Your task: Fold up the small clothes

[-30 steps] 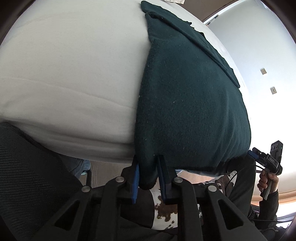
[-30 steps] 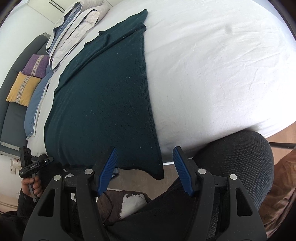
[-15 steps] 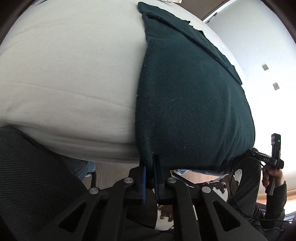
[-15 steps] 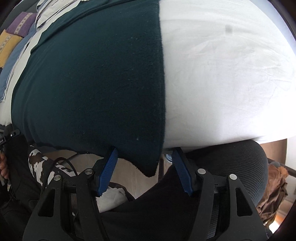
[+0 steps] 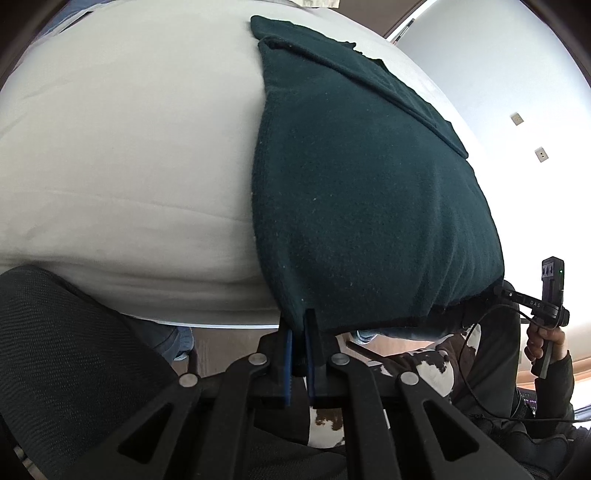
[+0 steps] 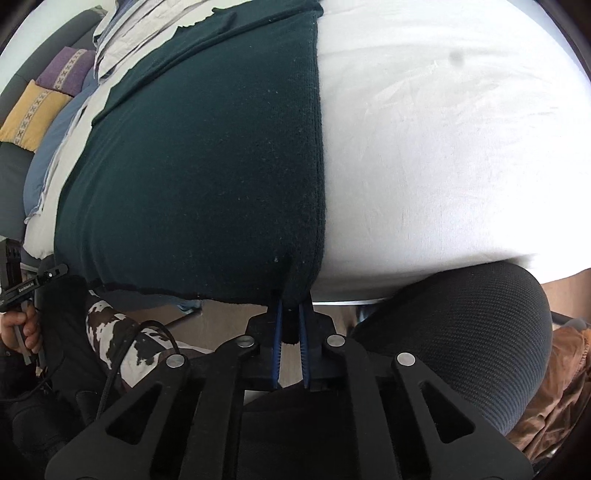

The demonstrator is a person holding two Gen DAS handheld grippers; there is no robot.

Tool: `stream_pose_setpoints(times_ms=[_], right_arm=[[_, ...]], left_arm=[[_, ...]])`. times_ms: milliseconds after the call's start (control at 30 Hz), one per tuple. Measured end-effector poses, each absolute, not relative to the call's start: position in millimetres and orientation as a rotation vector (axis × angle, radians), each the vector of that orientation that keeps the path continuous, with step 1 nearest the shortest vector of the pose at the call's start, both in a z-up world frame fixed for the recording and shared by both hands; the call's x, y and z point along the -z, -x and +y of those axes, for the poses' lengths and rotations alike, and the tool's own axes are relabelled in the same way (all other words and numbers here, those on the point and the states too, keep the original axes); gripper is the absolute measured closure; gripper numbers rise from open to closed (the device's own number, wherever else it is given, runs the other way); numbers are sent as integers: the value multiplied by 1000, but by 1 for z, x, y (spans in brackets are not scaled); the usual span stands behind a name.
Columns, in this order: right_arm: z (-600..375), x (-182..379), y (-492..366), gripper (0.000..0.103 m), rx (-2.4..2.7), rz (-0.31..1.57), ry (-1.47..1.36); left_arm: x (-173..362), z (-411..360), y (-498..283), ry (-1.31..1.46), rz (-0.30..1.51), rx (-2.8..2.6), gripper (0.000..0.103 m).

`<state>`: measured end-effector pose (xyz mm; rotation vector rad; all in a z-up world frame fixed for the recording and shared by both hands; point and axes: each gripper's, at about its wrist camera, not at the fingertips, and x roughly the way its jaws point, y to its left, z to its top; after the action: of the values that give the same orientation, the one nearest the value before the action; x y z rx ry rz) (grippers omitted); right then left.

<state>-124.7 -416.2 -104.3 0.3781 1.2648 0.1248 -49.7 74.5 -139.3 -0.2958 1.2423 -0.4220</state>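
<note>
- The left claw [image 5: 300, 332] is closed and pinches the near left corner of the dark green sweater [image 5: 354, 192].
- The right claw [image 6: 290, 325] has just closed and clamps the near right corner of the same sweater [image 6: 207, 177].
- The sweater lies flat on the white bed [image 6: 424, 147], its near hem hanging over the edge.
- Folded clothes [image 6: 147, 26] lie at the far left.

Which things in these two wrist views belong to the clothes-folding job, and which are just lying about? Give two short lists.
Part of the job:
- dark green garment, spread on the white bed
- left tool, shut on its near corner
- right tool, shut on the other near corner

Just lying about:
- yellow cushion
- purple cushion
- stacked linens
- black mesh chair back
</note>
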Motion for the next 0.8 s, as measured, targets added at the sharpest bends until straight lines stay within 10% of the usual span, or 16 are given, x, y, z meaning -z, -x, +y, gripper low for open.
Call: stream_pose_setpoints(times_ms=[567, 800], right_arm=[[-453, -21, 153, 102, -352, 670, -779], [-458, -15, 144, 102, -300, 779, -729]], left_arm=[[63, 100, 50, 751, 945, 689, 97], [70, 97, 40, 746, 958, 671, 97]])
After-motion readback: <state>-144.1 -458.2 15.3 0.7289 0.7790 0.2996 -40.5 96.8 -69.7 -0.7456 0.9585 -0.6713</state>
